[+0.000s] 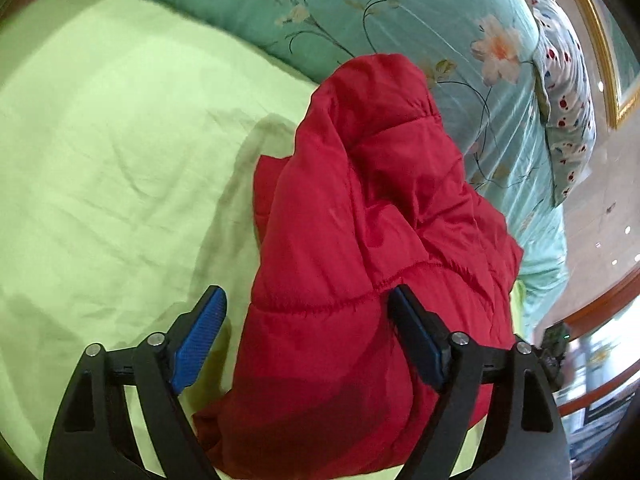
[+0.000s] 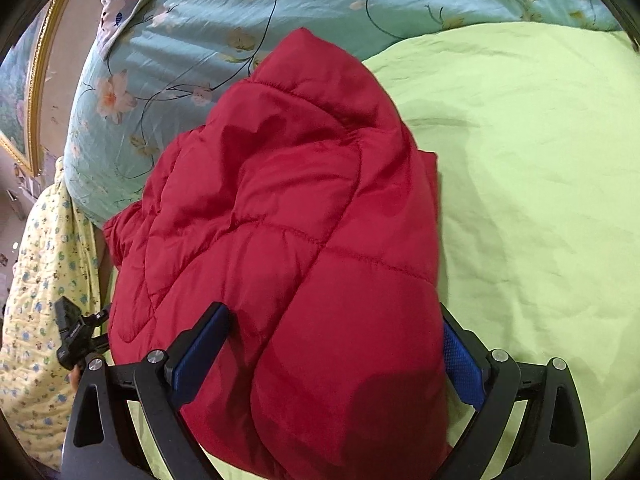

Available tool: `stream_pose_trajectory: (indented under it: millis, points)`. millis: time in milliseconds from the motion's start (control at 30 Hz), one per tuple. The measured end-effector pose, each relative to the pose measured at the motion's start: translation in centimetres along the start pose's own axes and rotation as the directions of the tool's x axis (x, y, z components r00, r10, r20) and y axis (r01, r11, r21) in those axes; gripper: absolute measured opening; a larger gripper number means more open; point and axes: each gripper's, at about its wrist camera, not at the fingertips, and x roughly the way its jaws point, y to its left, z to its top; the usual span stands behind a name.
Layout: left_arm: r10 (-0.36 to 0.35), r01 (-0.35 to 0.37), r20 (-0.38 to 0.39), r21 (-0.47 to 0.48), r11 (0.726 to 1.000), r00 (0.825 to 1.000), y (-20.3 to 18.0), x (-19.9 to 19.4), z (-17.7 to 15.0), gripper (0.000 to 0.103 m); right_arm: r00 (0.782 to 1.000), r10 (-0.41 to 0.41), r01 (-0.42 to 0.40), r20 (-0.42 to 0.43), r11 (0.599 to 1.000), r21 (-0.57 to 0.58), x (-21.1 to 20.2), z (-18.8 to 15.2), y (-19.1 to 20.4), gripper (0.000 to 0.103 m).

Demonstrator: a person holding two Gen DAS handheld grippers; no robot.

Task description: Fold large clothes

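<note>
A red quilted puffer jacket (image 1: pixel 360 240) lies bunched in a folded bundle on a light green sheet (image 1: pixel 100 140). It also shows in the right wrist view (image 2: pixel 288 232). My left gripper (image 1: pixel 308 304) is open, its blue pads straddling the near end of the bundle; the right pad (image 1: pixel 416 344) rests against the fabric. My right gripper (image 2: pixel 332 344) is open too, with the jacket's near end bulging between its jaws and partly covering the right pad (image 2: pixel 464 364).
A teal floral duvet (image 1: pixel 400 12) is heaped behind the jacket, also in the right wrist view (image 2: pixel 180 40). A spotted pillow (image 1: pixel 564 92) lies at the far right. A yellow patterned quilt (image 2: pixel 44 280) hangs at the bed's left edge.
</note>
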Motion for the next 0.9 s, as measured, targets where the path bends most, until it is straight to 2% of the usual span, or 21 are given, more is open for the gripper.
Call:
stream_pose_trajectory:
  millis: [133, 200, 267, 367, 433, 467, 533, 600, 700, 900]
  points:
    - [-0.062, 0.06, -0.033, -0.056, 0.997, 0.997, 0.8, 1.6, 0.4, 0.091, 0.998, 0.058, -0.057, -0.02, 0.996, 0.064, 1.4, 0.4, -1.2, 0.102]
    - [-0.087, 0.082, -0.05, -0.085, 0.993, 0.995, 1.2, 2.6, 0.4, 0.1, 0.995, 0.088, -0.084, -0.039, 0.992, 0.095, 2.4, 0.4, -1.7, 0.103]
    - [-0.113, 0.106, -0.062, -0.114, 0.988, 0.992, 1.5, 3.3, 0.3, 0.102, 0.992, 0.116, -0.109, -0.054, 0.988, 0.11, 3.2, 0.4, -1.8, 0.103]
    - [-0.167, 0.156, -0.063, -0.158, 0.975, 0.984, 1.9, 3.9, 0.0, 0.101, 0.992, 0.109, -0.102, -0.06, 0.989, 0.103, 3.7, 0.4, -1.4, 0.103]
    - [-0.191, 0.182, -0.056, -0.142, 0.973, 0.98, 1.5, 3.8, -0.2, 0.09, 0.992, 0.105, -0.098, -0.075, 0.991, 0.091, 3.9, 0.2, -0.9, 0.102]
    - [-0.218, 0.209, -0.06, -0.128, 0.97, 0.974, 1.1, 3.7, -0.4, 0.076, 0.991, 0.105, -0.098, -0.081, 0.992, 0.084, 4.0, 0.3, -0.7, 0.1]
    - [-0.199, 0.194, -0.05, -0.093, 0.977, 0.979, 0.2, 3.1, -0.5, 0.067, 0.988, 0.119, -0.112, -0.093, 0.99, 0.082, 3.8, 0.1, -0.6, 0.091]
    - [-0.184, 0.182, -0.04, -0.053, 0.982, 0.982, -0.9, 2.2, -0.8, 0.056, 0.986, 0.137, -0.128, -0.096, 0.988, 0.088, 3.4, 0.1, -0.6, 0.074]
    - [-0.171, 0.171, -0.026, -0.017, 0.985, 0.985, -2.5, 0.9, -1.1, 0.05, 0.985, 0.144, -0.138, -0.096, 0.988, 0.068, 1.9, -0.4, 0.1, 0.056]
    - [-0.189, 0.189, -0.002, 0.032, 0.981, 0.982, -4.1, -2.3, -2.5, 0.045, 0.983, 0.138, -0.134, -0.119, 0.99, 0.034, -0.8, -2.2, 1.9, 0.045]
